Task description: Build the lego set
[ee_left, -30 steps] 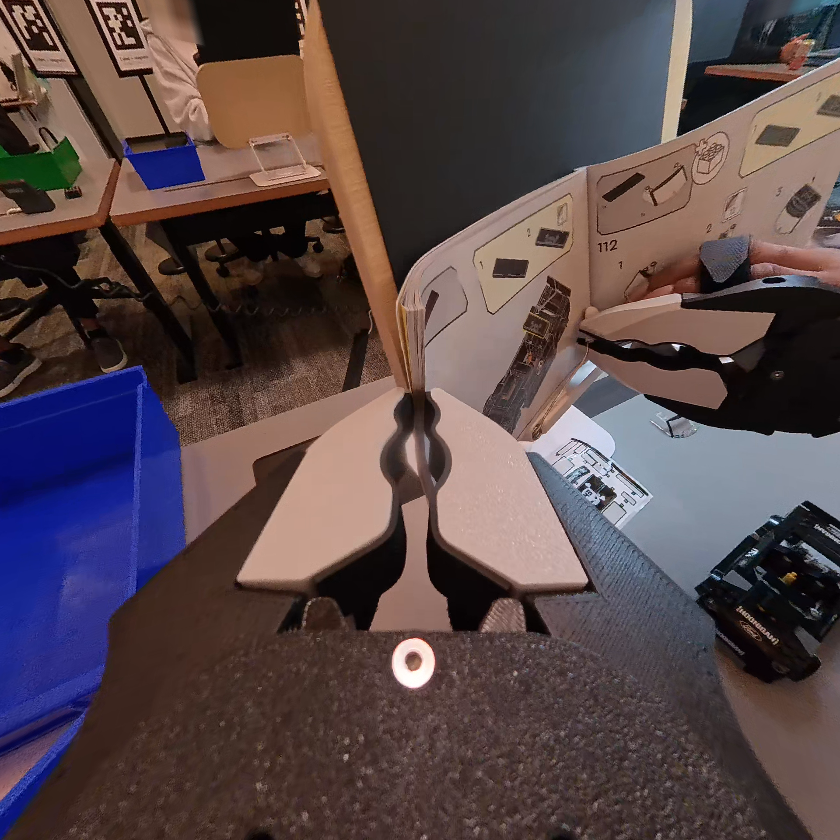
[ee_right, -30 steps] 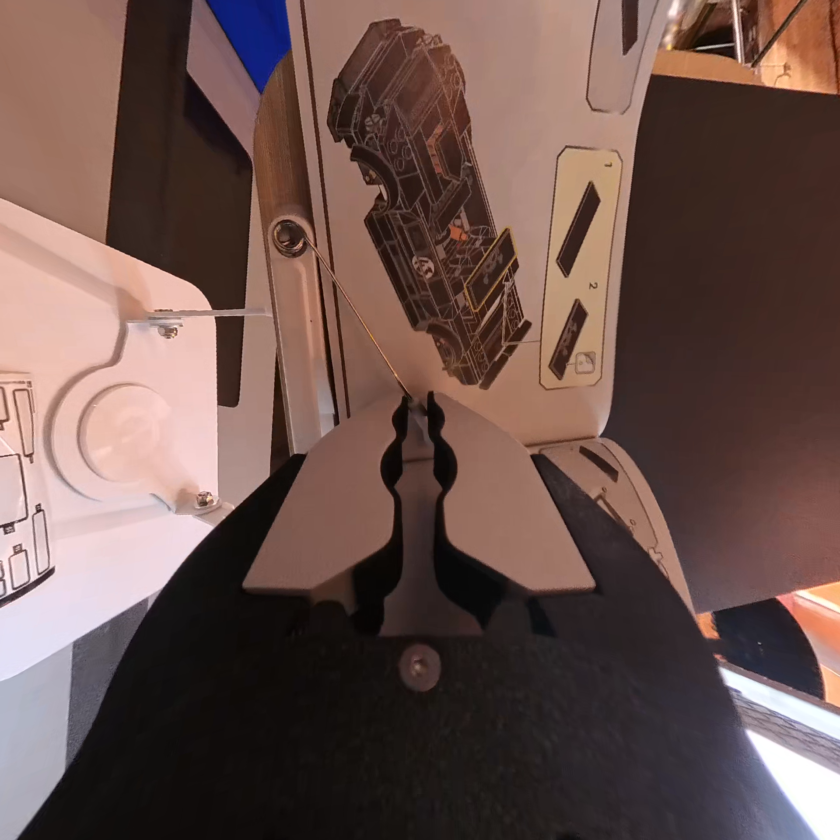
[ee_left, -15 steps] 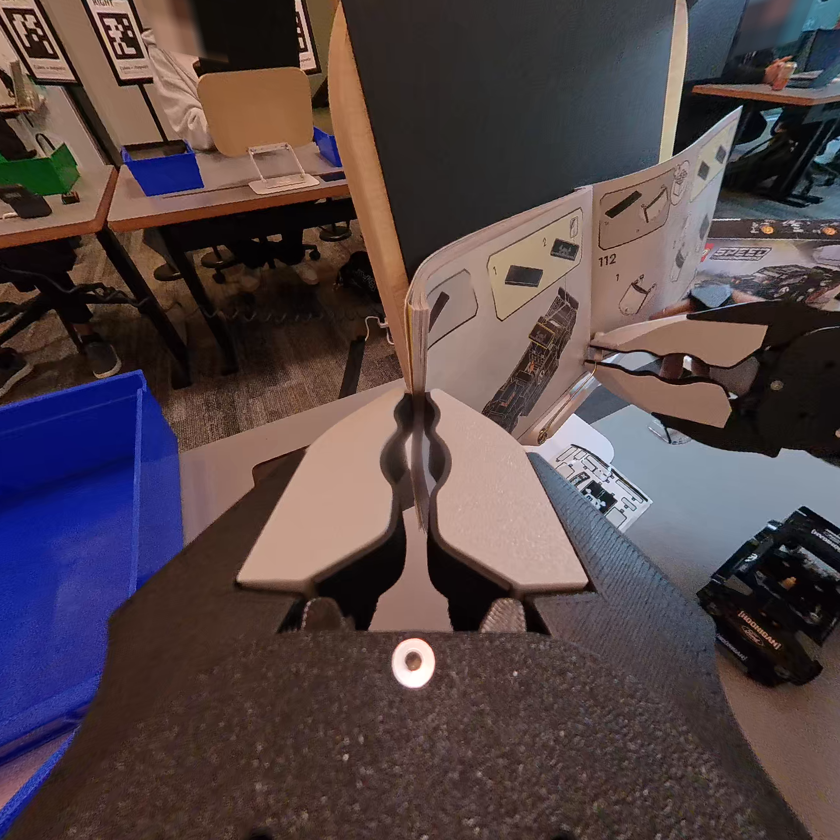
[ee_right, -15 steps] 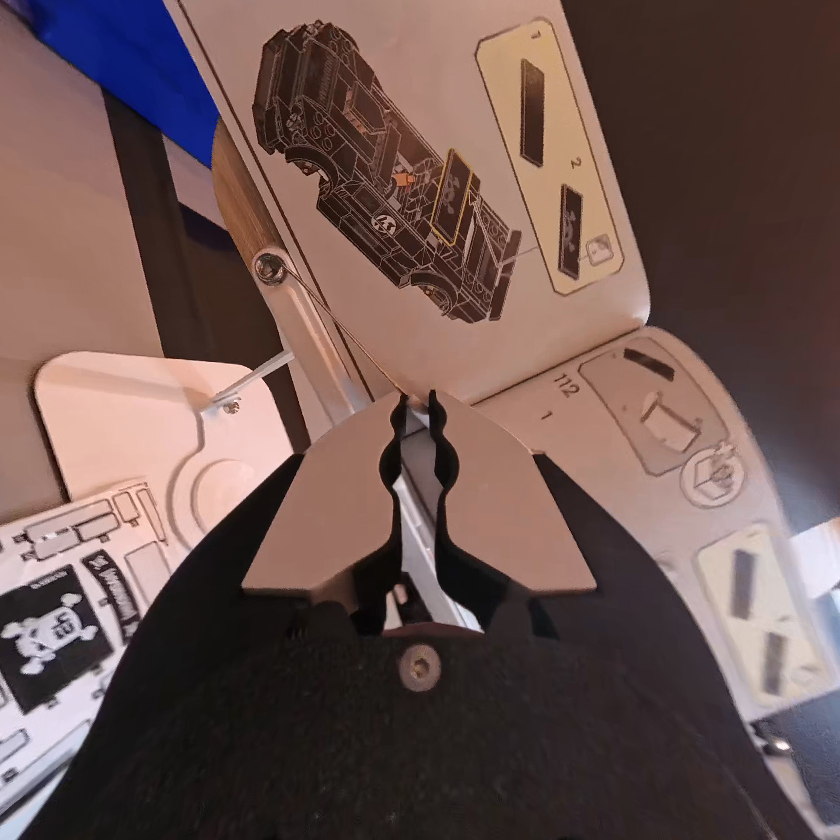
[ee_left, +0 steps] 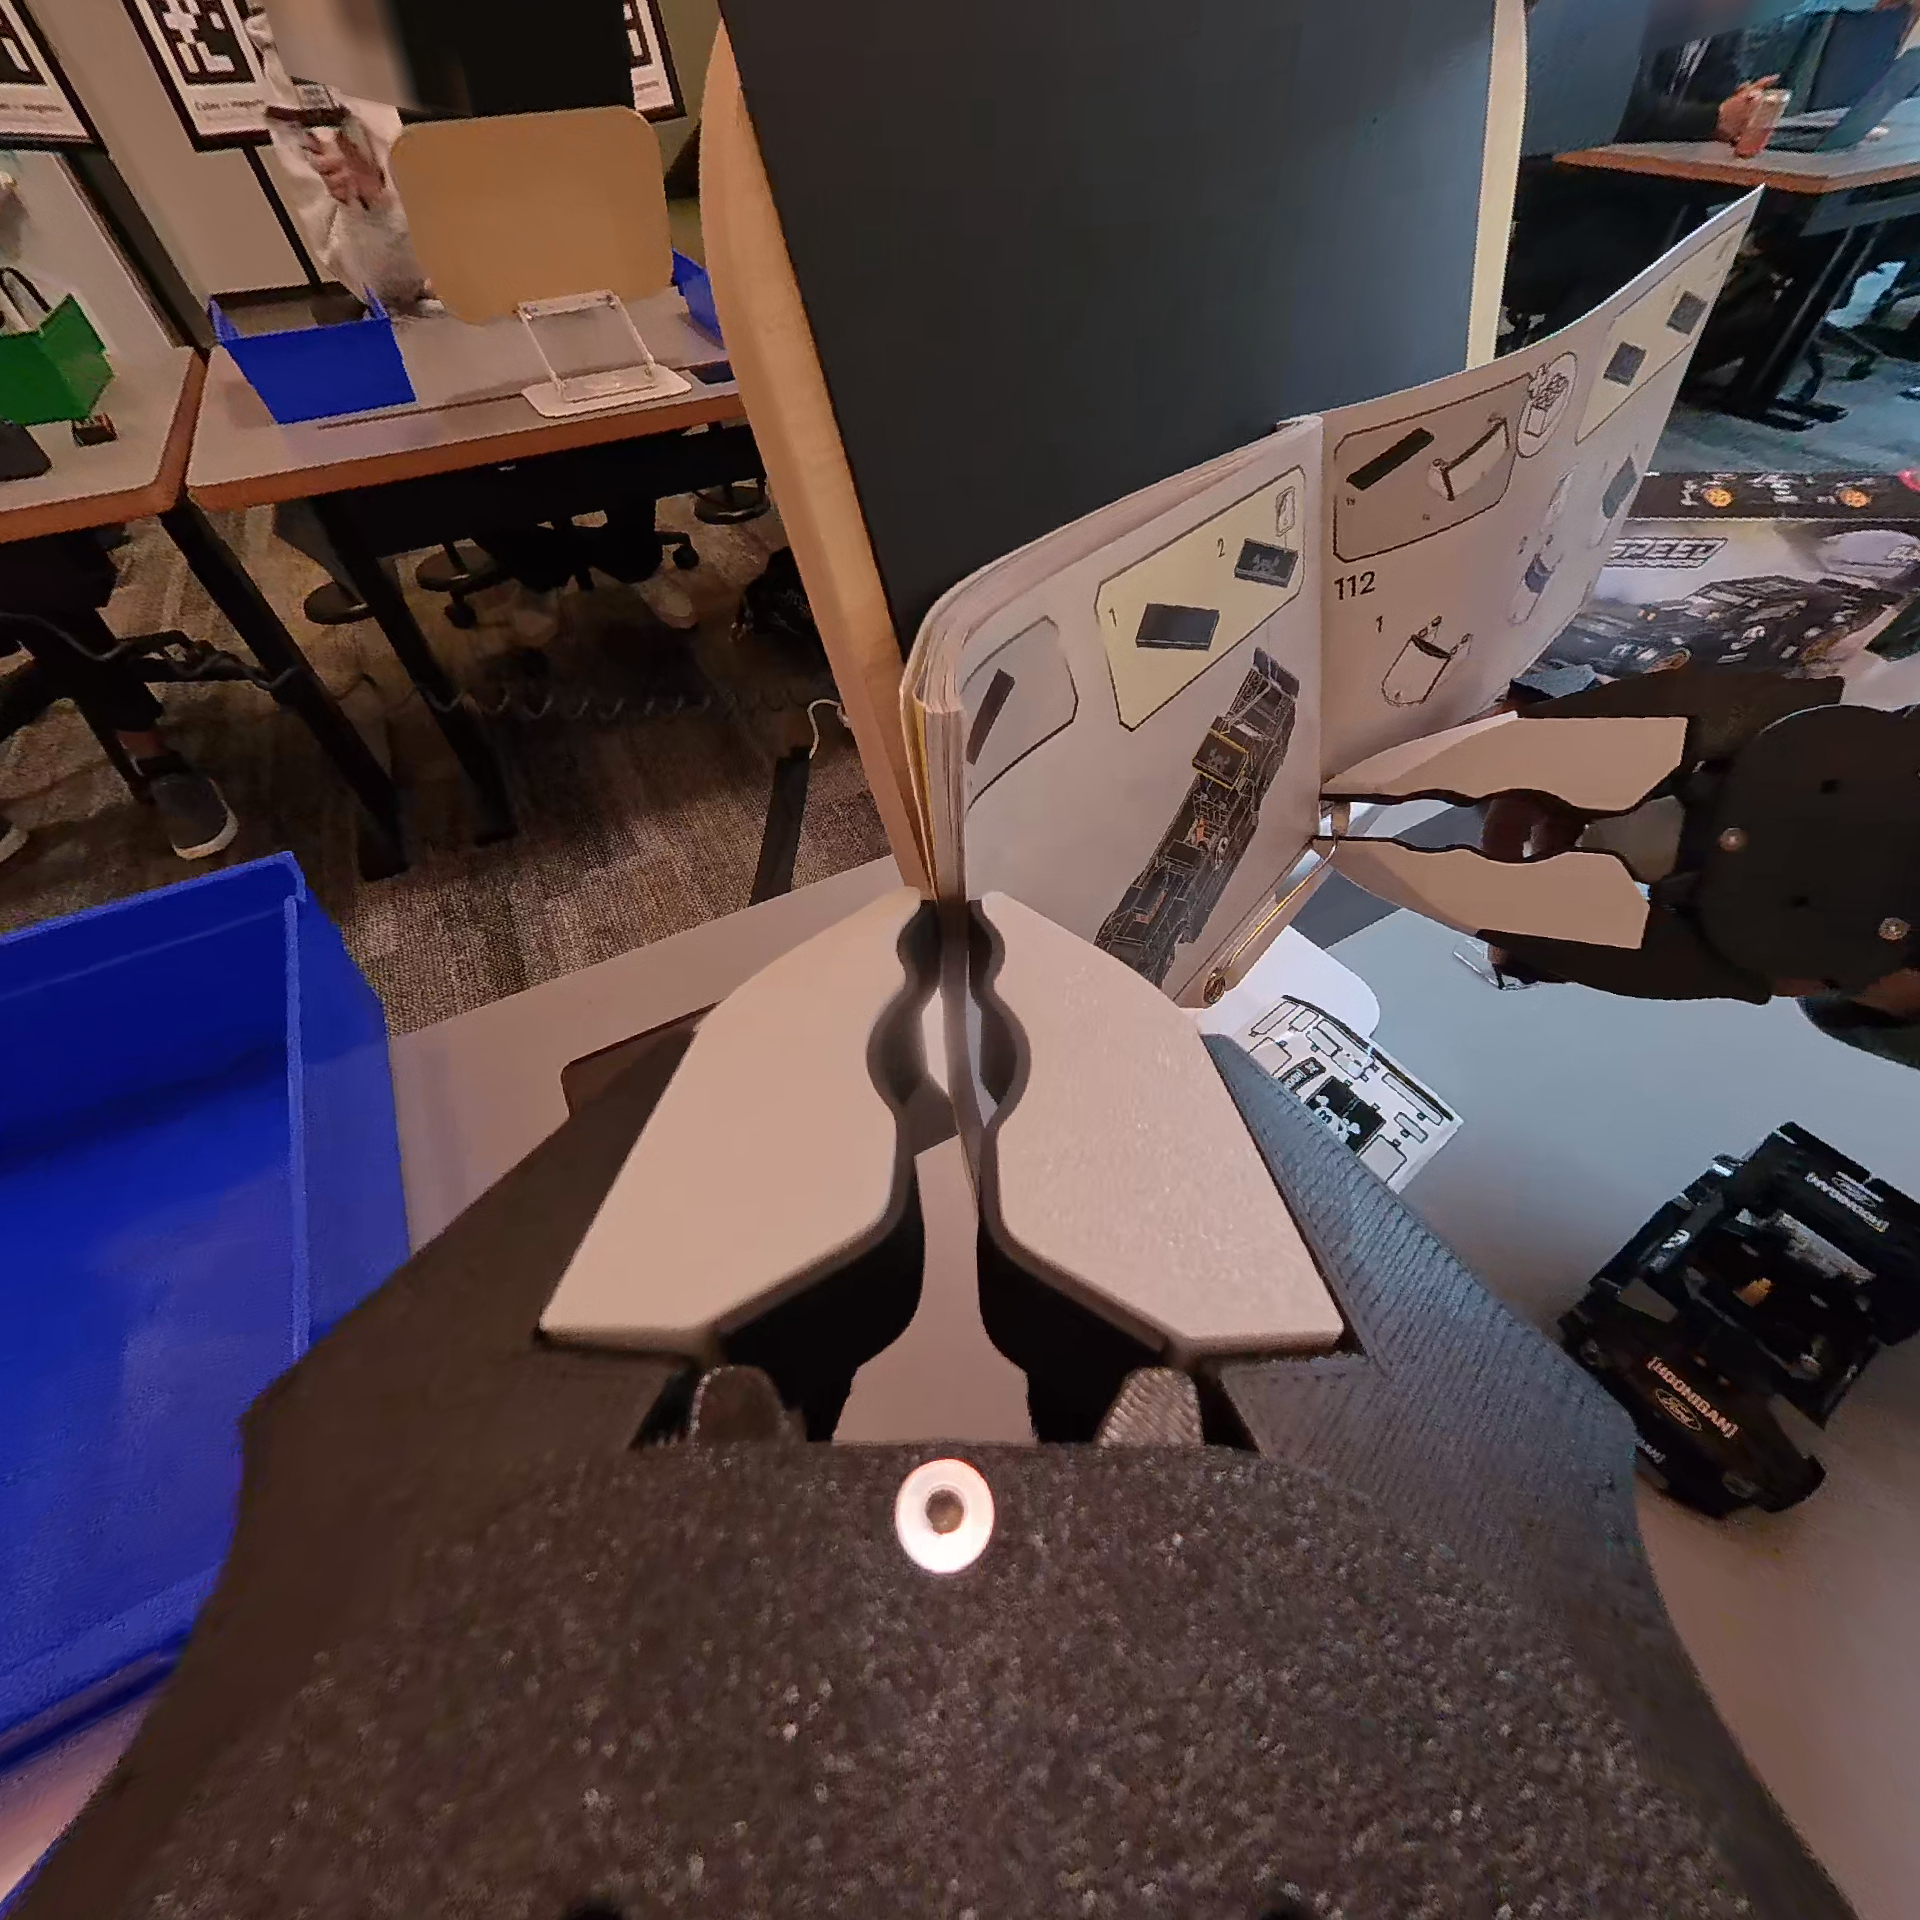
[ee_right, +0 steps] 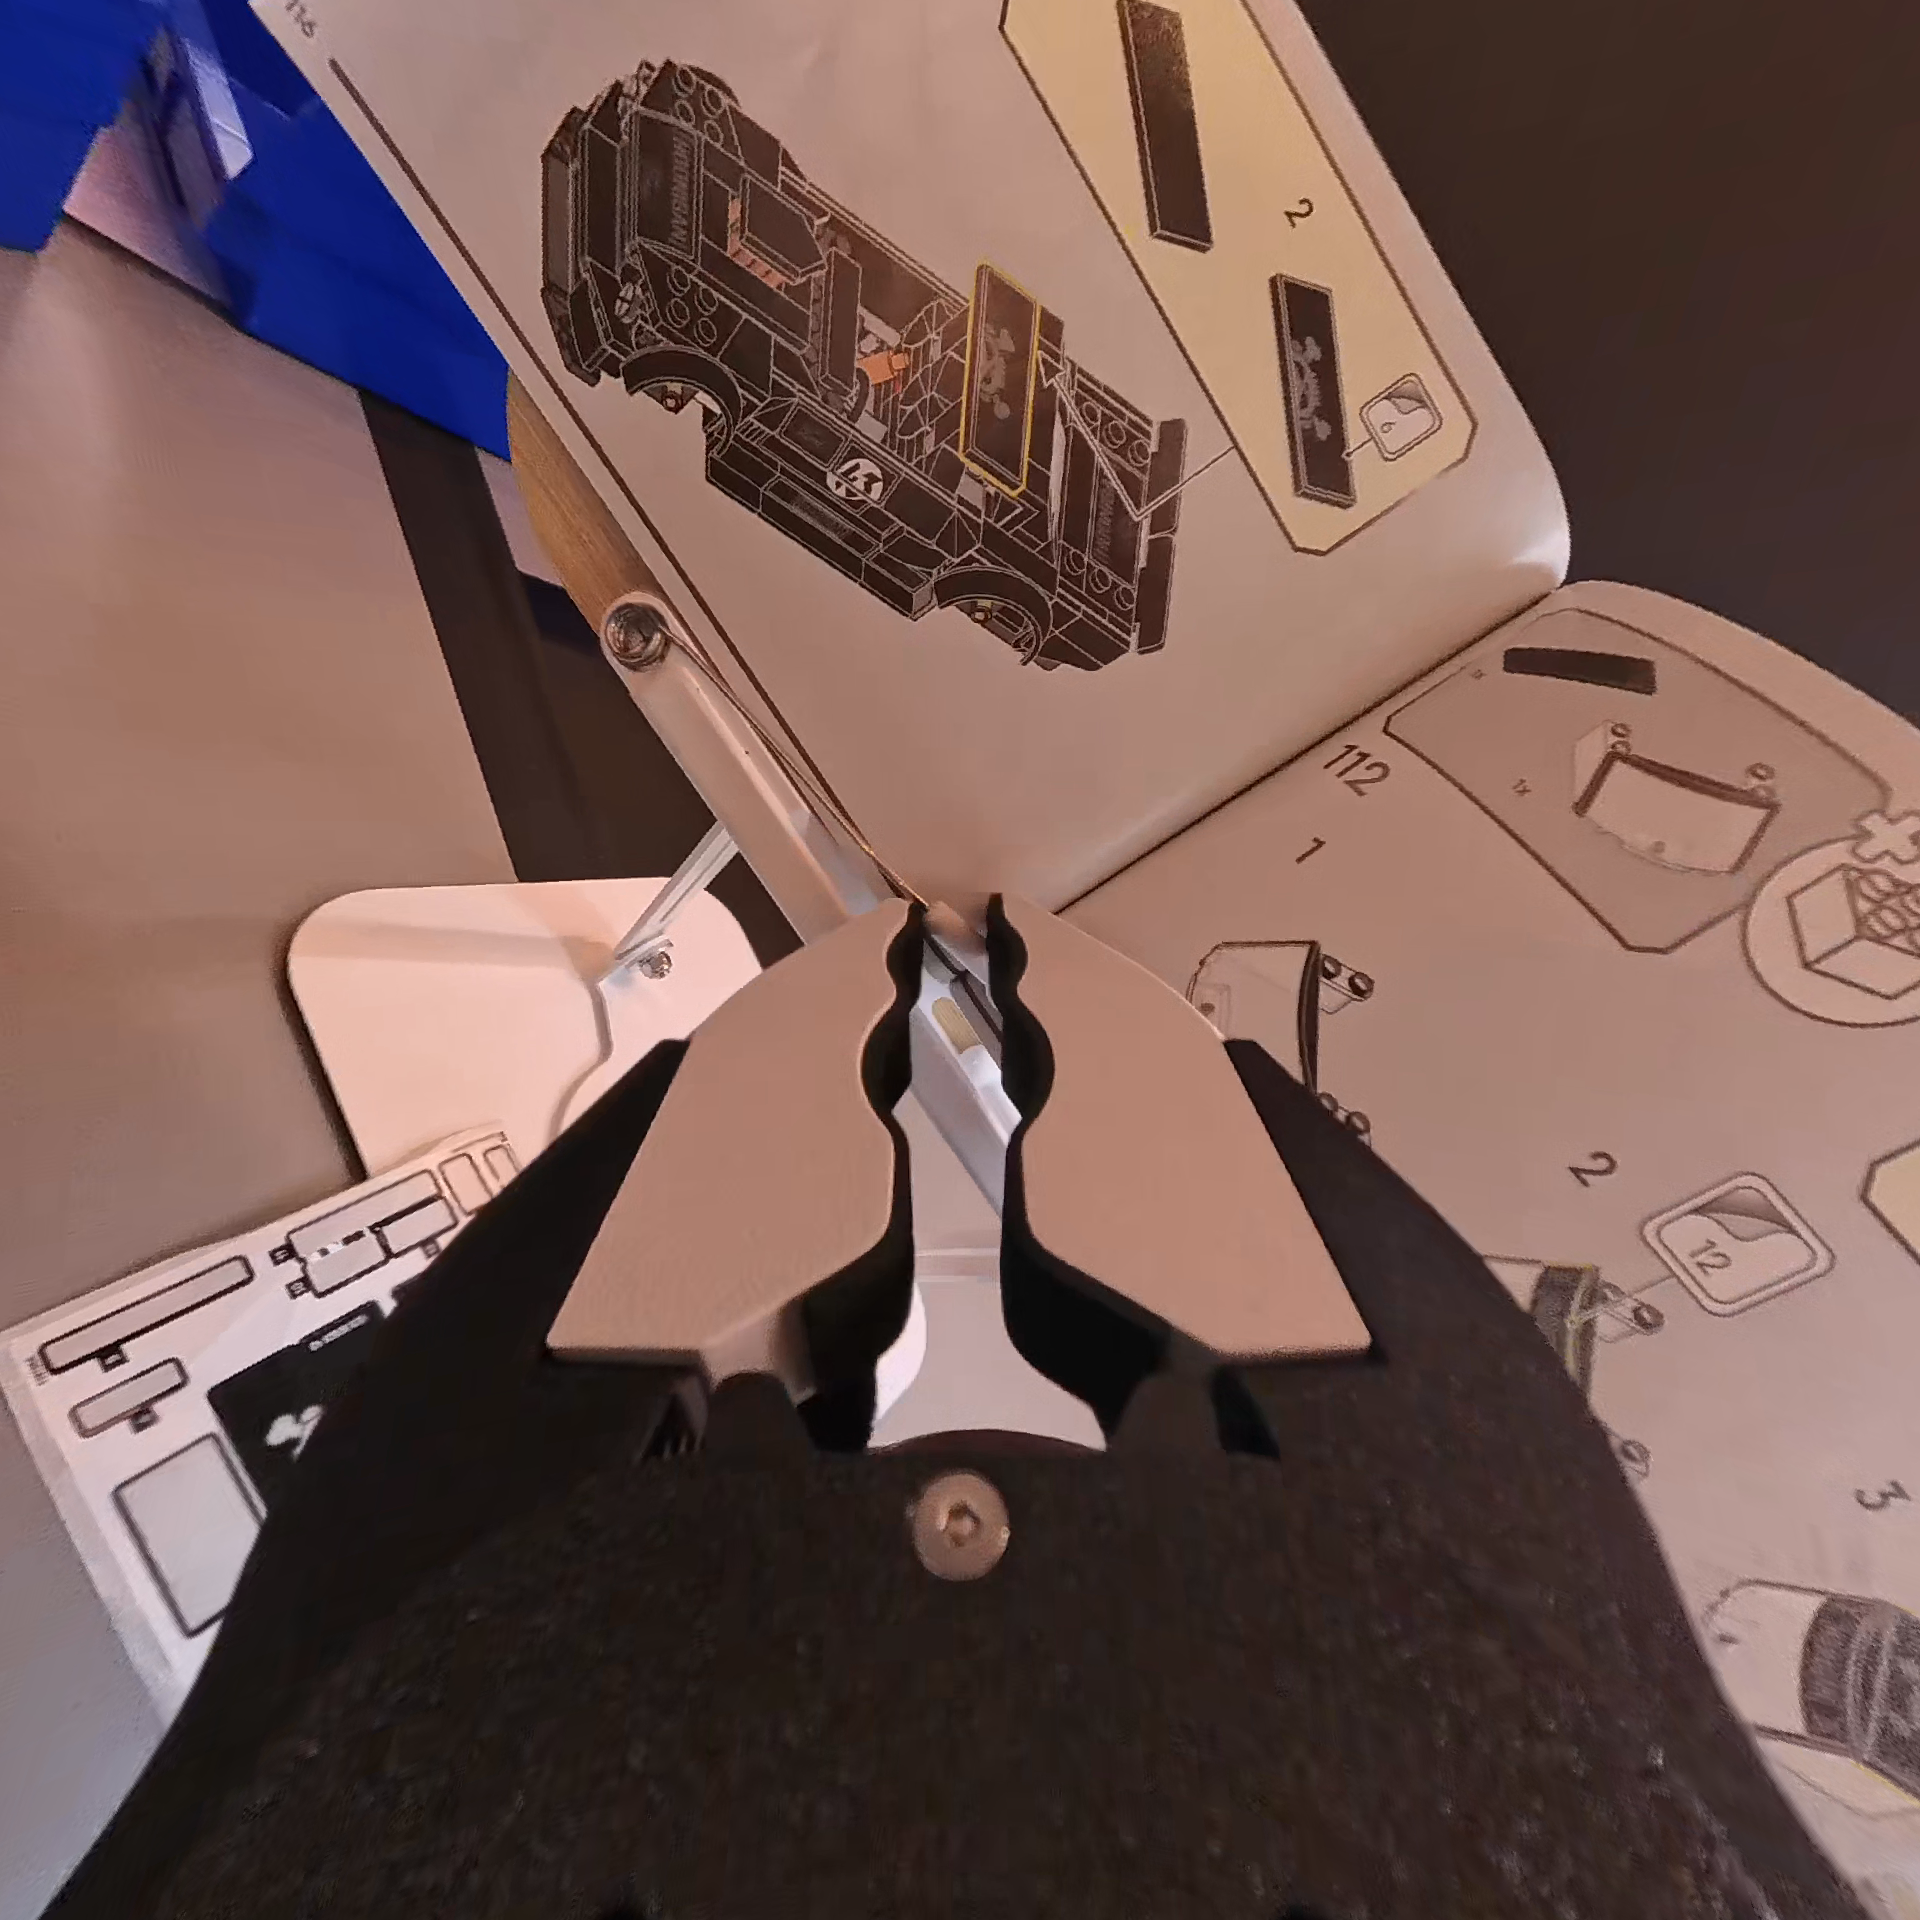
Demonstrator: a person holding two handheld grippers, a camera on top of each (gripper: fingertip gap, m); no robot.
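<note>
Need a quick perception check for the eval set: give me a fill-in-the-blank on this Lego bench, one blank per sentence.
1. The left gripper is shut on the page edge of the ___.
2. The bin to its left is ___.
3. The sticker sheet lies flat on the table, and the half-built car beside it is ___.

Missing words: booklet; blue; black.

Open instruction booklet (ee_left: 1195, 727) and its dark backboard (ee_left: 1091, 260) wall off 12 o'clock of the left gripper (ee_left: 948, 914). Blue bin (ee_left: 156, 1195) blocks 9 o'clock, black lego car (ee_left: 1745, 1320) sits at 4 o'clock; bare tabletop (ee_left: 1538, 1060) between stays passable.
</note>
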